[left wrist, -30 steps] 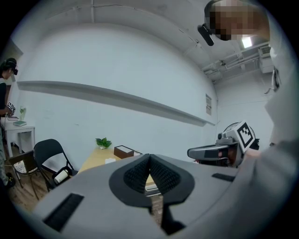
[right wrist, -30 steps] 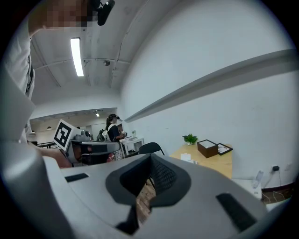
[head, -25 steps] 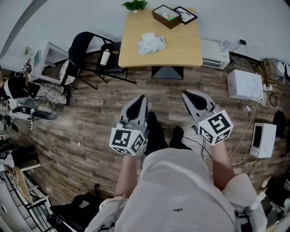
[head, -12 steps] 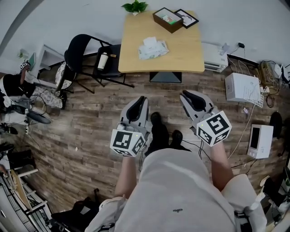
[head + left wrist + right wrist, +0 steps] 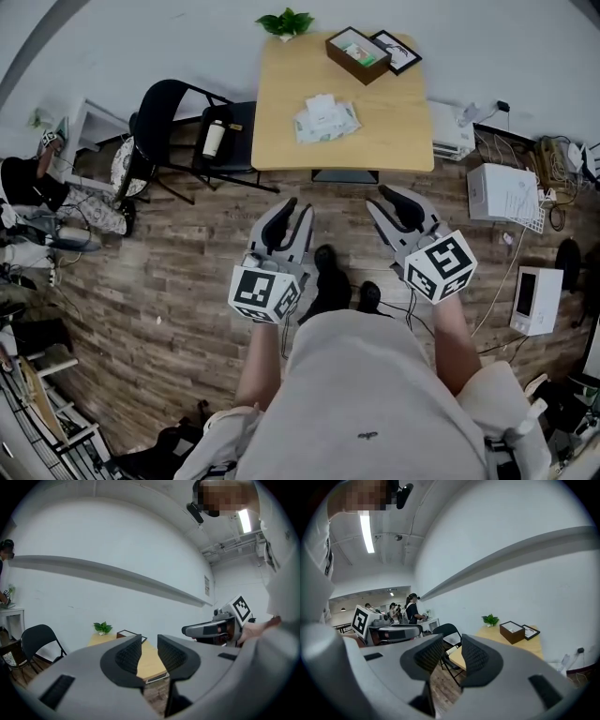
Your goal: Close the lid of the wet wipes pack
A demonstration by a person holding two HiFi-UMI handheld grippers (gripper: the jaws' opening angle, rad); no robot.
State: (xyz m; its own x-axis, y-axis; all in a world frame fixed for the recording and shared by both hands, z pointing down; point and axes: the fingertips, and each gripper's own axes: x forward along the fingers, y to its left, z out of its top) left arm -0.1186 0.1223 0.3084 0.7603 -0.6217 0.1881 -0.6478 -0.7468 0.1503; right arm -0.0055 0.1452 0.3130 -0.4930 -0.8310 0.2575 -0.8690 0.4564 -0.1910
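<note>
Far beyond opening, empty left hand-held gripper (image 5: 295, 212) lies wet wipes pack (image 5: 326, 119).

Table: light wooden top (image 5: 386, 136), on the plank floor (image 5: 169, 272) by a white wall.
Centre: wet wipes pack (image 5: 326, 120), white flap lifted.
Far left corner: green plant (image 5: 286, 22).
Far right: brown box (image 5: 358, 43), open-topped; picture frame (image 5: 397, 52) just beside it.

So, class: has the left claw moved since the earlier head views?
Yes: the left claw, opening and empty, has come closer to the table.
</note>
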